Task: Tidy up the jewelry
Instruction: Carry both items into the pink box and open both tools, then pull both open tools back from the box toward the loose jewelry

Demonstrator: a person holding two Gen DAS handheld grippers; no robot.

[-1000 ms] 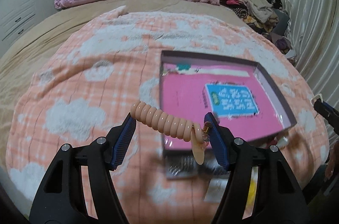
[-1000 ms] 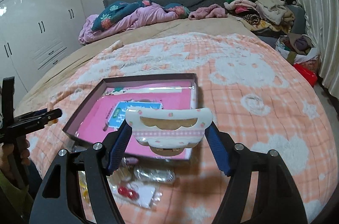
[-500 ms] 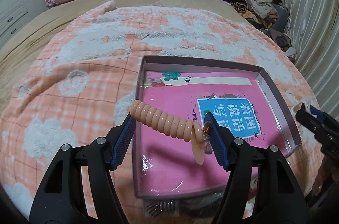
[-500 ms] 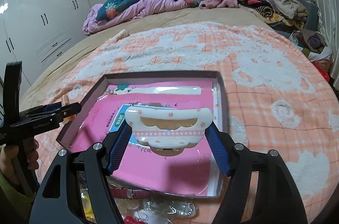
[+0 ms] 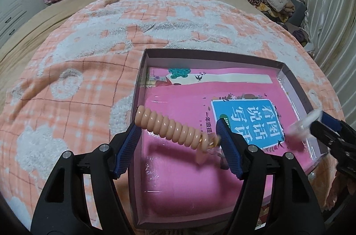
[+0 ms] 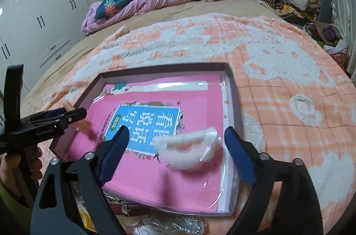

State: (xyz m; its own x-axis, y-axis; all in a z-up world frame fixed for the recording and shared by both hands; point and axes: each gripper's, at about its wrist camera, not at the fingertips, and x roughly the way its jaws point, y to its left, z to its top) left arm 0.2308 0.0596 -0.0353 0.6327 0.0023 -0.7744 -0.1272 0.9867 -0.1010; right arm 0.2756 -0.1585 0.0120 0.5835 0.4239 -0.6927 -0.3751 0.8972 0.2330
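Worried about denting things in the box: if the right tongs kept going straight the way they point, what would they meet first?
Probably the white hair clip, loose and blurred between the opening right tongs, then the pink book in the box. Depth is unclear.

My left gripper (image 5: 178,135) is matte black plastic, its arms cut with triangular openings, a silver screw on each knuckle, and ribbed blue pads (image 5: 229,155) lining the jaws. My right gripper (image 6: 175,146) is built the same. Small pale lettering runs along one black arm. A yellow-green sleeve (image 6: 5,195) covers my left wrist.
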